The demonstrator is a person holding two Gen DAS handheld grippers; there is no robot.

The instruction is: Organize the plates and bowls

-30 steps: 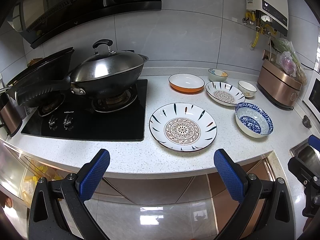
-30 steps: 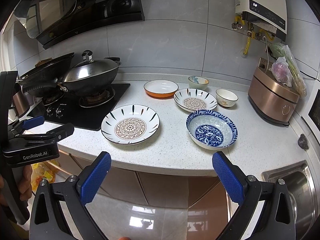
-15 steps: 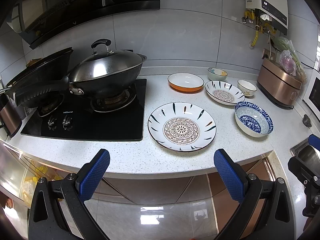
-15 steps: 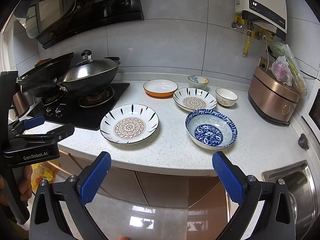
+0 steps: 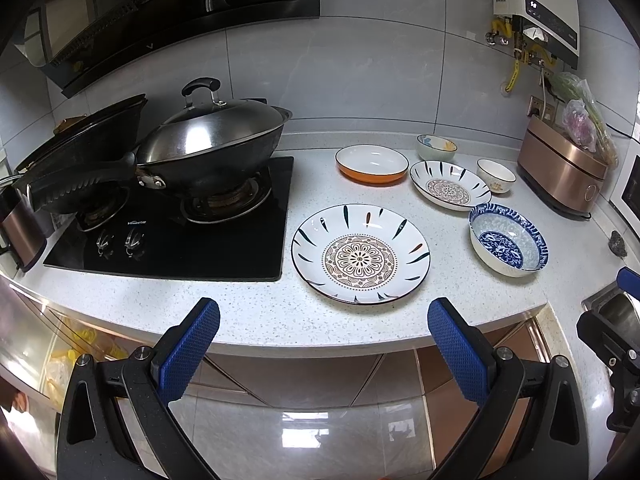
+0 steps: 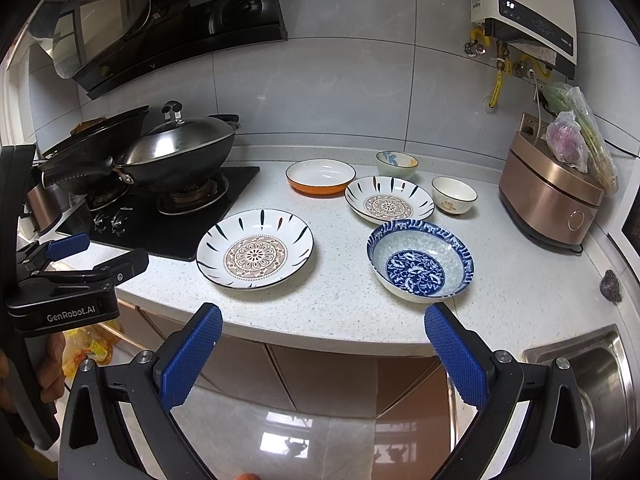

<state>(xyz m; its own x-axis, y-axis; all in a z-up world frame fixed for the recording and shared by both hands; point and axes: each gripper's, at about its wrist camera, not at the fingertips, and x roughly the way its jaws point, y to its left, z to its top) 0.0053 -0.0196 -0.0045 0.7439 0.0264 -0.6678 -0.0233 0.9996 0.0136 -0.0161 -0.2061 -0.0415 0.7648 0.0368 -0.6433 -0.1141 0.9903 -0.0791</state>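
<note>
On the white speckled counter (image 5: 256,316) lies a large patterned plate (image 5: 361,254) (image 6: 255,254) near the front. To its right sits a blue-and-white bowl (image 5: 508,240) (image 6: 420,266). Behind them stand a smaller patterned plate (image 5: 450,190) (image 6: 389,204), an orange dish (image 5: 371,164) (image 6: 321,176), a small floral bowl (image 5: 437,147) (image 6: 397,164) and a small white bowl (image 5: 495,175) (image 6: 454,195). My left gripper (image 5: 320,346) hangs open before the counter edge, below the large plate. My right gripper (image 6: 322,350) is open too, in front of the blue bowl.
A black gas hob (image 5: 168,232) at the left carries a lidded wok (image 5: 212,148) and a second pan (image 5: 80,148). A copper-coloured appliance (image 6: 550,196) stands at the right, a steel sink (image 6: 600,380) at the front right. A water heater (image 6: 524,12) hangs on the wall.
Both grippers have drifted slightly closer to the counter; the dishes have not moved and both pairs of jaws stay open.
</note>
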